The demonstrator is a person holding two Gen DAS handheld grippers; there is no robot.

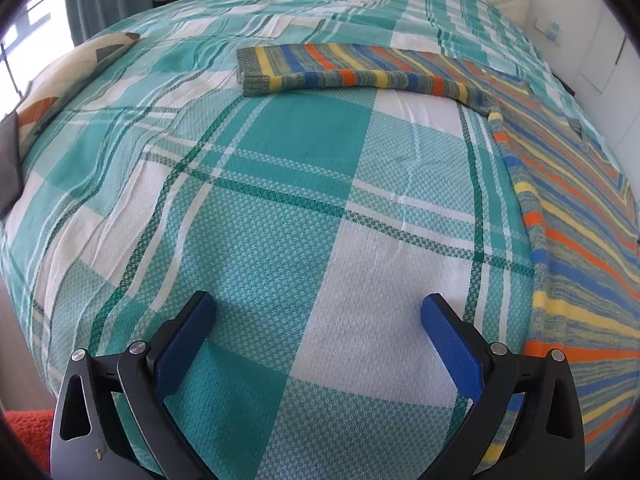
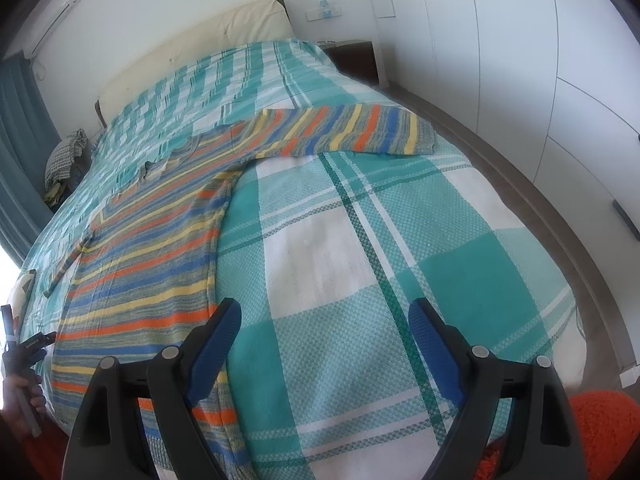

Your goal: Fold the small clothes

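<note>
Both pairs of jaws stand wide apart with nothing between them. The left gripper (image 1: 318, 312) hangs over bare bedspread (image 1: 280, 184), its blue pads (image 1: 450, 344) spread, and the right gripper (image 2: 324, 320) is likewise released, with only teal and white check cloth showing in its gap.

A striped sweater (image 2: 160, 248) in orange, yellow, blue and grey-green lies flat on the bed, spread out and unfolded. Its body runs lengthwise along the bed: the hem lies at the foot edge, nearest the grippers, and the neck opening (image 2: 154, 168) points toward the cream headboard (image 2: 208, 40). One sleeve (image 2: 352, 132) stretches out sideways toward the bed's side edge by the white wardrobe doors (image 2: 520, 80), at right angles to the body. The other sleeve (image 1: 340, 72), seen from the left wrist camera, reaches across toward the opposite side edge, its cuff end doubled flat.

From the right wrist camera, the sweater's hem corner lies under and just past the left-hand pad (image 2: 212, 344), outside the gap. From the left wrist camera, the sweater's side edge (image 1: 536, 216) runs beside the right-hand pad, also outside the gap.

A hand (image 2: 24, 392) holding the other gripper's handle shows at the foot edge beside the hem. An orange rug (image 2: 604, 424) lies on the floor below the foot corner.
</note>
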